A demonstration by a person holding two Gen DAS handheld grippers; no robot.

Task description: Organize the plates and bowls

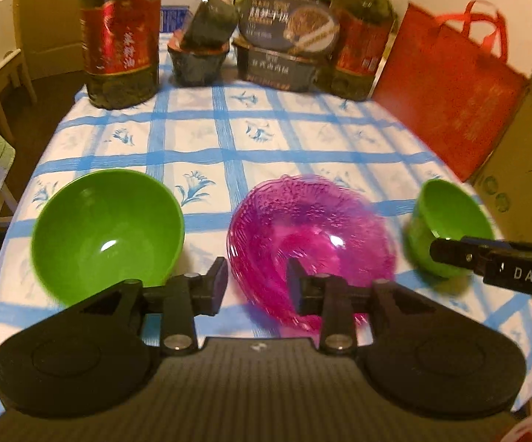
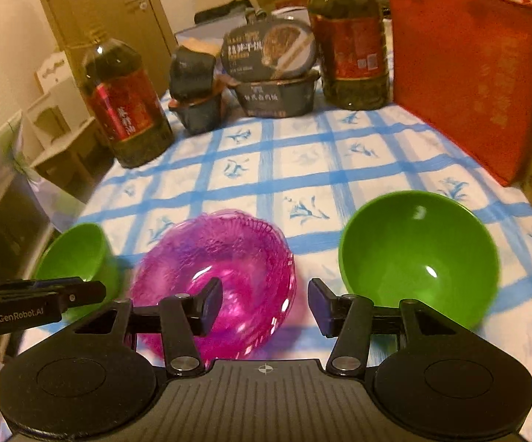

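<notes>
The left tool (image 1: 256, 281) stands partly open with nothing between its pads, and the right tool (image 2: 266, 304) stands wider, also empty. Both hang above the near side of the worktop (image 1: 199, 140), pointing down and forward. Three dishes sit in a row across the near part of the checked cloth: a green bowl (image 1: 107, 232) to the left, the pink glass dish (image 1: 312, 243) in the middle, and a second green bowl (image 2: 418, 258) to the right. The pink dish lies just ahead of both tools, its near rim under the left tool's right finger. Each green bowl is nearer the tool on its own side. The far edge is crowded with oil bottles (image 1: 120, 33) and food tubs (image 1: 284, 59), a red bag (image 2: 468, 73) bounds the right, but the cloth between lies open for moving.
</notes>
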